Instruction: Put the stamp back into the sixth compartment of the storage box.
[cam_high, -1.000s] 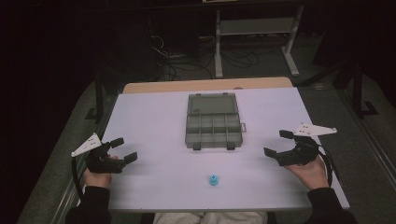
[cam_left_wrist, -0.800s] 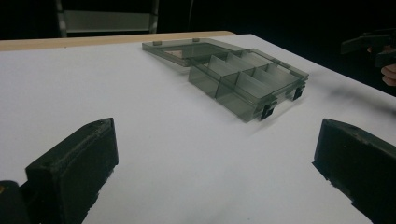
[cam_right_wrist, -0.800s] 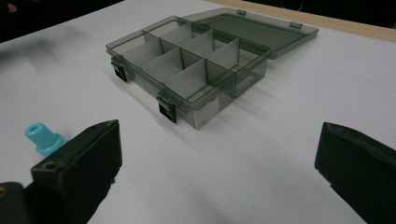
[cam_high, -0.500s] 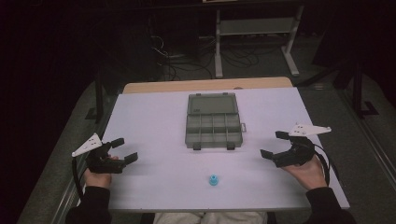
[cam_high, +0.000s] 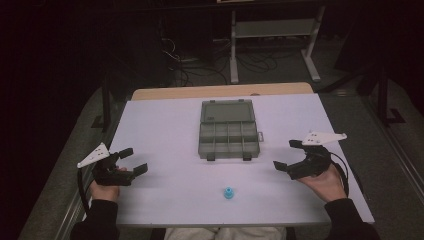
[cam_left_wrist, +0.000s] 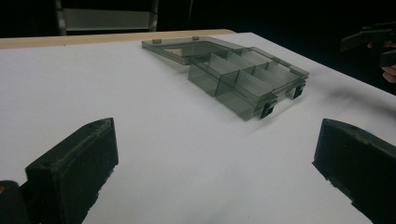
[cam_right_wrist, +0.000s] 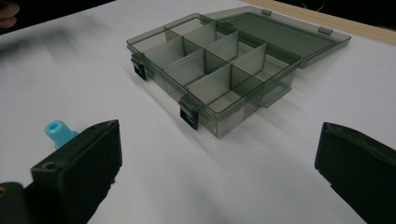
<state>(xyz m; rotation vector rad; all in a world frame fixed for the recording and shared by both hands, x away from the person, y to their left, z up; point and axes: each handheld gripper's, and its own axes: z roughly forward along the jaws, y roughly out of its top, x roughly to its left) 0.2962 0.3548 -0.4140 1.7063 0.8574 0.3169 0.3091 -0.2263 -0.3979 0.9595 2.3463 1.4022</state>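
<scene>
**Two open grippers flank an open parts box and a small blue piece**

Both pairs of jaws stand wide apart and hold nothing. The left gripper (cam_high: 131, 162) sits low over the near left part of the white table (cam_high: 165, 130), its jaws angled inward toward the middle; in its own view the two black jaws frame bare tabletop, with the box beyond them. The right gripper (cam_high: 290, 156) mirrors it at the near right, also turned inward, and its view looks between spread jaws at the box, with the blue piece (cam_right_wrist: 58, 132) peeking out just beside the left jaw.

The small blue plastic piece (cam_high: 228, 192), a stubby part with a hollow top, stands alone near the front edge, between the two grippers and apart from both. The smoky grey compartment box (cam_high: 227, 137) lies just past it at the table's centre, its lid (cam_high: 226, 110) laid flat open away from the person, its divided compartments looking empty and its two dark latches (cam_right_wrist: 189, 113) facing the person. Lid back and cells exposed, the box seems set out to receive the piece, and the right gripper looks better placed to take it.
</scene>
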